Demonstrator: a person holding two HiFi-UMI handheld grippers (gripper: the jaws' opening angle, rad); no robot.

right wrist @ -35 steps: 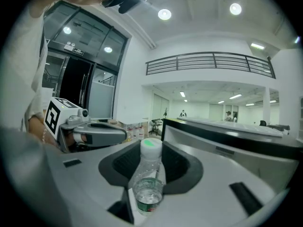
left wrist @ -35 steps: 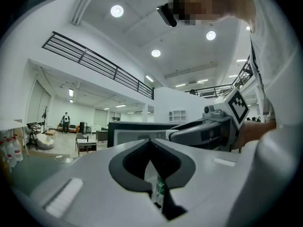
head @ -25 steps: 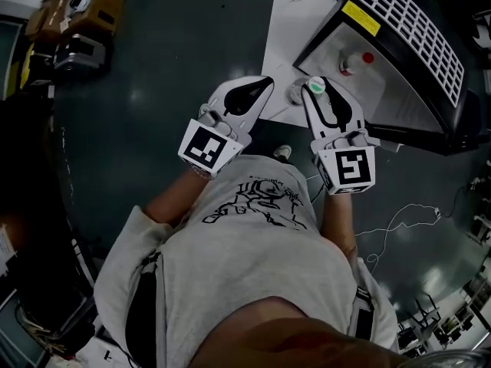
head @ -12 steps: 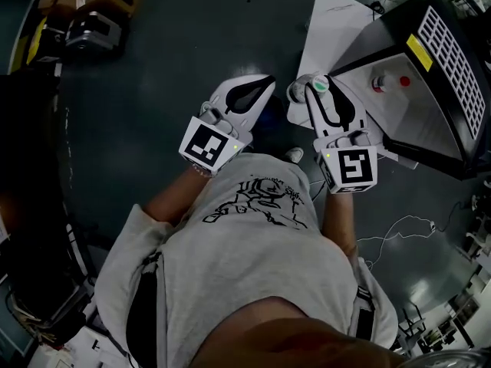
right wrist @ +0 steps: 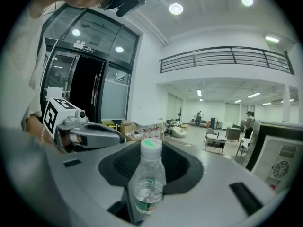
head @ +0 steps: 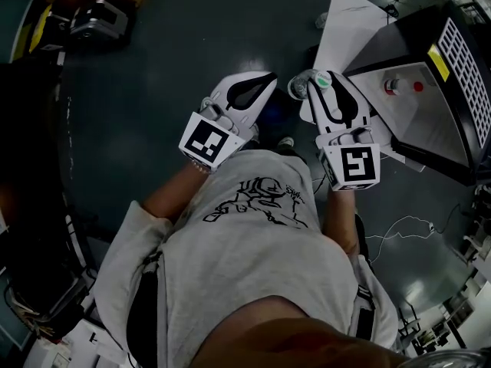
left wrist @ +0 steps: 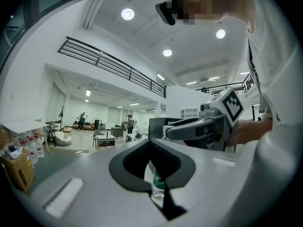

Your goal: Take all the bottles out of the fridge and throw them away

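Observation:
A clear water bottle (right wrist: 147,174) with a green label and a white-and-green cap stands upright between the jaws of my right gripper (right wrist: 146,206), which is shut on its lower half. From the head view, that bottle (head: 301,89) and the right gripper (head: 316,83) hang over the dark floor, left of the black fridge (head: 453,67). Another bottle (head: 393,87), red-capped, lies inside the fridge beside its open white door (head: 349,21). My left gripper (head: 268,77) is alongside, jaws together and holding nothing. The left gripper view looks along those jaws (left wrist: 158,193), with the held bottle (left wrist: 159,181) showing through the slit.
Boxes and equipment (head: 92,14) sit on the floor at the upper left. Thin cables (head: 399,228) trail across the floor at the lower right. A cardboard box (left wrist: 16,167) stands at the far left, glass doors (right wrist: 90,93) behind the person, and tables and people far off in the hall.
Both grippers have moved together away from the fridge, which has slid toward the head view's right edge. The right gripper still holds the bottle; the left stays shut.

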